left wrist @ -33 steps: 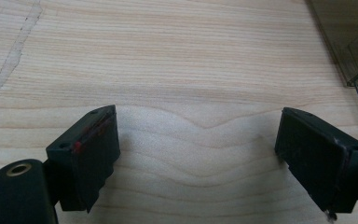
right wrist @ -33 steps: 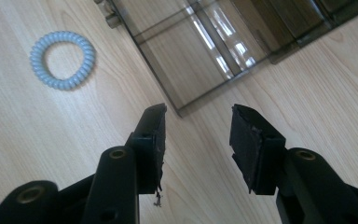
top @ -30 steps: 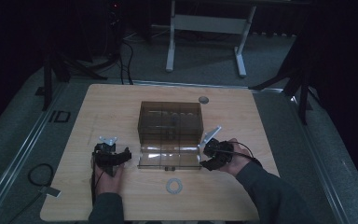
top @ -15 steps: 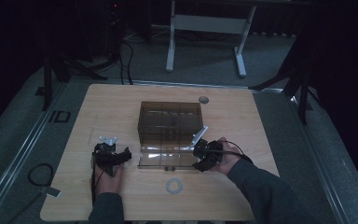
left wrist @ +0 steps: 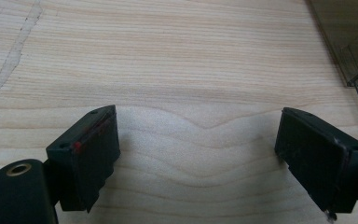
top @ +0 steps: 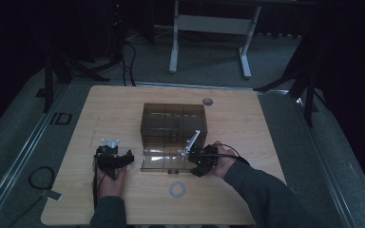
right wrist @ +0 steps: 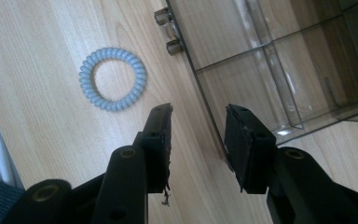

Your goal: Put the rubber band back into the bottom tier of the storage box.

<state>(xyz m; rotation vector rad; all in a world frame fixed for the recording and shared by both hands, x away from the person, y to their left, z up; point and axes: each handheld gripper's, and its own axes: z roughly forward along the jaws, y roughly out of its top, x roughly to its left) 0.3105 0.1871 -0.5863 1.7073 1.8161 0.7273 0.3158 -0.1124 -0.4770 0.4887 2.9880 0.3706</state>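
The box (top: 173, 126), smoky clear plastic with its lid (top: 164, 159) folded flat toward us, sits mid-table (top: 247, 133). We see our right gripper (right wrist: 198, 133) at the lid's front right edge, jaws narrowly parted astride that edge, not closed on it. A coiled hair tie (right wrist: 113, 78) lies just in front. Our left gripper (left wrist: 198, 154) rests left of the lid, jaws wide over bare wood.

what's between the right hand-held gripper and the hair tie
Nothing visible. The right hand-held gripper has its jaws either side of the open lid edge of the clear box. The coiled hair tie lies beside it on bare table, apart from the lid.
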